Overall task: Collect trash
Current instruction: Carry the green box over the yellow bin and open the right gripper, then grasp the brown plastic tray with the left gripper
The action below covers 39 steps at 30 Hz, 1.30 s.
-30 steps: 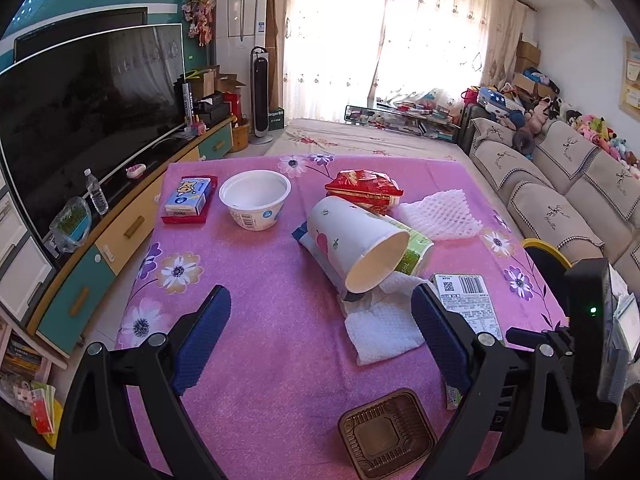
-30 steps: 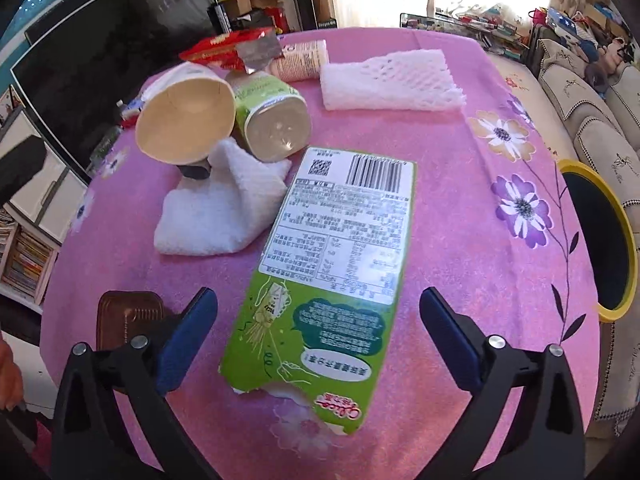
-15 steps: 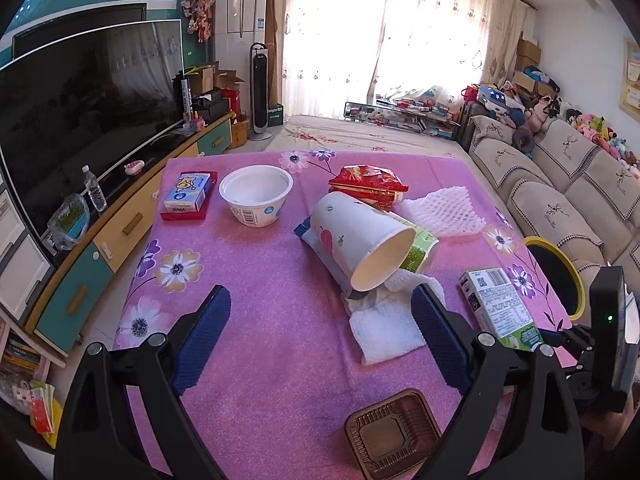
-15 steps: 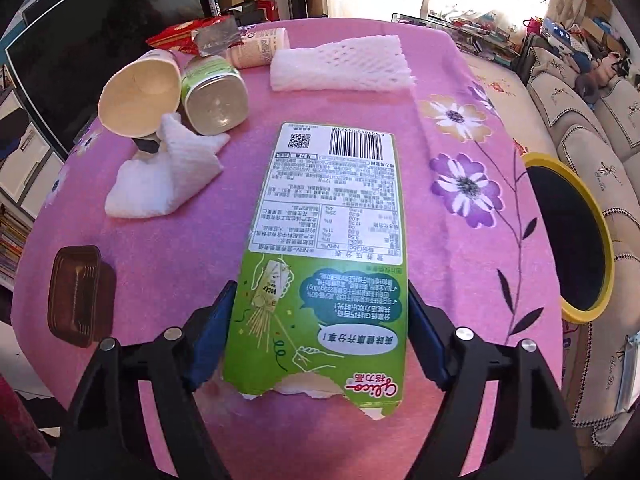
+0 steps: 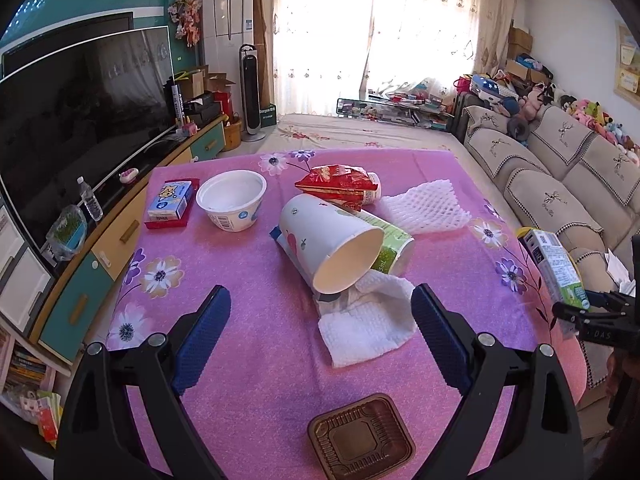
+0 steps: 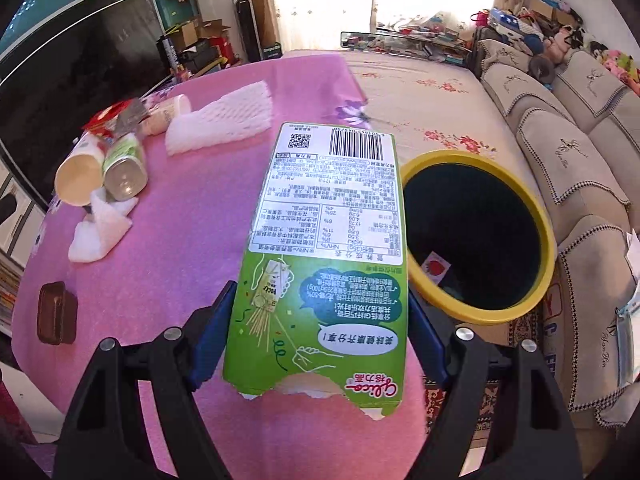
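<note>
Right tool [image 6: 320, 344] is clamped on the green snack box [image 6: 328, 248], long axis pointing straight away at 12. The yellow-rimmed bin [image 6: 416, 160] sits at about 2 o'clock, probably not under it yet. Left tool [image 5: 320, 320] hangs wide over the worktop [image 5: 240, 360], empty.

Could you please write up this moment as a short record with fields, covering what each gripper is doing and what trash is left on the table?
right gripper: shut on the green snack box, held off the table
left gripper: open, empty, above the pink tablecloth
bin: yellow-rimmed bin beside the table, open, just right of the box in the right wrist view
trash on table: paper cup on its side, white tissue, foam net, red wrapper, white bowl, brown tray
step: box not yet dropped
</note>
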Tool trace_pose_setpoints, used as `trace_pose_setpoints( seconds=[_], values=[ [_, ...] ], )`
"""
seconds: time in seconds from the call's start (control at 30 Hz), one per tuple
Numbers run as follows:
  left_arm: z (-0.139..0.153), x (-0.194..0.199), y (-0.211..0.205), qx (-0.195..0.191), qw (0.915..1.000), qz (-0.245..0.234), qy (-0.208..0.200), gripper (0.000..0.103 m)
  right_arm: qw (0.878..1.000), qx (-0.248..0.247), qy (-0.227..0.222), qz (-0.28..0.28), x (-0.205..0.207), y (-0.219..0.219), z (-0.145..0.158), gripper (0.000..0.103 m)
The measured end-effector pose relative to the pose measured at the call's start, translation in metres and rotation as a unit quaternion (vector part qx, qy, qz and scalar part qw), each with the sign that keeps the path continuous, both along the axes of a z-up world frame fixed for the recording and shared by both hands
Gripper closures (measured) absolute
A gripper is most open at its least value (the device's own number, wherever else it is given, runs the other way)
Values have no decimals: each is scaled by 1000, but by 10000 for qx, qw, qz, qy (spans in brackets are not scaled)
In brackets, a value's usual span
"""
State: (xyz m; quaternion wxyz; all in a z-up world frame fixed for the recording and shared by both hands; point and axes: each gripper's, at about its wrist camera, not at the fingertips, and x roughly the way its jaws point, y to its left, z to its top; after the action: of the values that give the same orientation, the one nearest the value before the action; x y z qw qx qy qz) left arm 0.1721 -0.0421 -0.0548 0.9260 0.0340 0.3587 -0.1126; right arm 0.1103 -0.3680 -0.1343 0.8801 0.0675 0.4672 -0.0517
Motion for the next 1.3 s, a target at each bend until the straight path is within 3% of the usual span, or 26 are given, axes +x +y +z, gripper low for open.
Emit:
trace_pose_setpoints(
  seconds=[0.33, 0.43, 0.5, 0.77, 1.13, 1.3],
  values=[
    [-1, -3, -8, 58, 9999, 77, 52, 12, 9938, 36, 417, -1031, 32, -110, -19, 26],
    [-2, -3, -11, 72, 9999, 74, 79, 12, 9899, 58, 423, -1353, 42, -133, -26, 18],
    [-2, -3, -13, 103, 9999, 62, 101, 12, 9883, 122, 270, -1499, 41, -140, -23, 18],
    [-15, -7, -18, 200, 9993, 16, 323, 12, 9886, 187, -62, -1490, 18, -134, -9, 17],
    [-82, -27, -31, 422, 9916, -6, 1227, 12, 9924, 307, -205, -1175, 8, -110, -3, 16],
    [-96, -29, -32, 500, 9895, 141, 1347, 12, 9942, 367, -198, -987, 12, -99, -5, 16]
  ],
)
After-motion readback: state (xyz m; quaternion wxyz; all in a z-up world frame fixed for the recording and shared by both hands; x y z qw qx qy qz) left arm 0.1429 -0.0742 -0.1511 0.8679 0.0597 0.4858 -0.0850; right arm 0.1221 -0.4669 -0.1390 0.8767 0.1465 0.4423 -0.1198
